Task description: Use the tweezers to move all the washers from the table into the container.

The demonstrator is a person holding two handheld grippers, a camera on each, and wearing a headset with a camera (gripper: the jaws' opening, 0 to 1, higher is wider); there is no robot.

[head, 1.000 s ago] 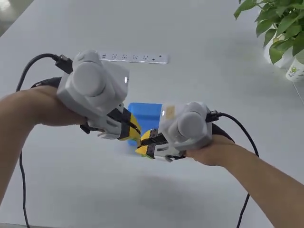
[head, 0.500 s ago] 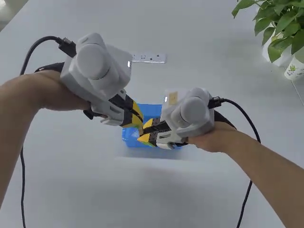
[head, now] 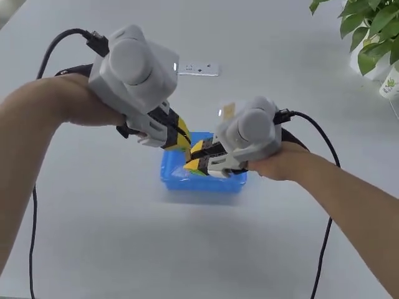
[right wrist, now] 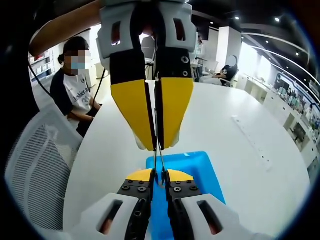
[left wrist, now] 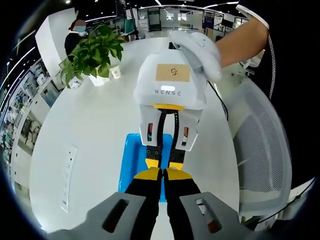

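We see the thin metal tweezers (right wrist: 156, 160) best in the right gripper view. They show there as a narrow bright strip running straight from the slit between the left gripper (right wrist: 156, 146)'s yellow-tipped jaws down to the right gripper (right wrist: 159, 176)'s own yellow tips. Their long axis lies along the line joining the two grippers, which face each other nose to nose. We cannot tell which end is the pointed one.

The left jaws stand pressed together on the strip. The right jaws are drawn nearly together about its near end, but we cannot tell whether they press on it.

All of this hangs just above the blue rectangular plastic container (right wrist: 192, 175), which sits on the white table (head: 124, 249).

The left gripper view shows the left gripper (left wrist: 162, 174)'s tips meeting and the right gripper (left wrist: 164, 162) almost touching them. The container (left wrist: 131, 160) is below, and the tweezers are too thin to make out here.

From the head view we see the left gripper (head: 182, 142) slanting down from the upper left. The right gripper (head: 192, 165) comes in from the right, over the container (head: 206, 182), and the grippers hide the tweezers.

The head view also places a white power strip (head: 198, 69) well beyond the container and a potted green plant (head: 368, 31) at the far right corner. The right gripper view adds a white mesh chair (right wrist: 35, 165) and a seated person (right wrist: 75, 95) beyond the table edge.
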